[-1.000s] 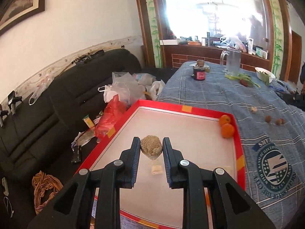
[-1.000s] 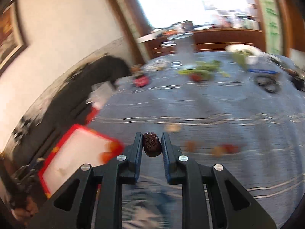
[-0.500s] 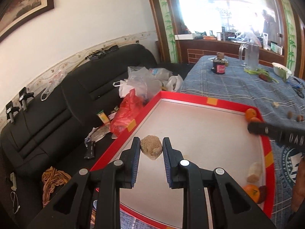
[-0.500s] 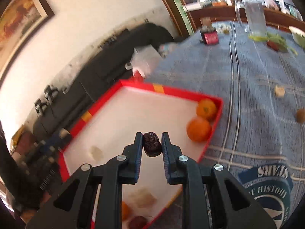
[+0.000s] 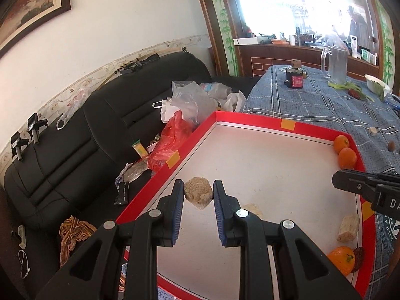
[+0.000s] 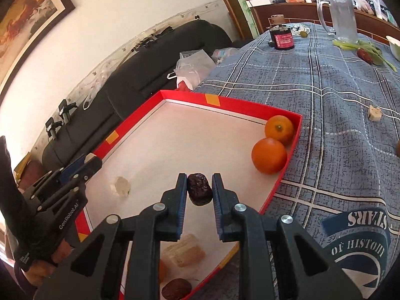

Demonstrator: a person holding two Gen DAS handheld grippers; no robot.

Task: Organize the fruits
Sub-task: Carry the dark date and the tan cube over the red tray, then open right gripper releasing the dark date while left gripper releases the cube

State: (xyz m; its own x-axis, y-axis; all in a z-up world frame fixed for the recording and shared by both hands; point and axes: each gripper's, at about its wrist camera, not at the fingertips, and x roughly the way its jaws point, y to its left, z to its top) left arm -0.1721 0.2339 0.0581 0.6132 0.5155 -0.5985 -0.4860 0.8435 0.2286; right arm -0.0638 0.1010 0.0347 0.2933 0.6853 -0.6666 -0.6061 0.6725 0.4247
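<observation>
My left gripper (image 5: 198, 196) is shut on a beige fibrous chunk (image 5: 198, 192), held above the left part of the red tray (image 5: 252, 123) with its white floor. My right gripper (image 6: 199, 195) is shut on a dark wrinkled date (image 6: 199, 192), hanging over the tray's near right part. Two oranges (image 6: 268, 155) sit in the tray's far right corner. Near the front edge lie a pale chunk (image 6: 183, 250), another date (image 6: 176, 288) and a third orange (image 5: 341, 262). One more pale piece (image 6: 122, 186) rests on the tray floor. In the right wrist view the left gripper's body (image 6: 62, 190) shows at the left.
The blue plaid tablecloth (image 6: 337, 80) carries a loose pale piece (image 6: 374, 113), a brown fruit (image 6: 397, 147), a glass mug (image 6: 341, 17), a dark jar (image 6: 282, 38) and greens (image 6: 367, 50). A black sofa (image 5: 75, 137) with plastic bags (image 5: 190, 100) lies left of the tray.
My right gripper has swung left from over the tablecloth to above the tray, still holding the date. The left gripper drifted toward the tray's left side with its chunk.
</observation>
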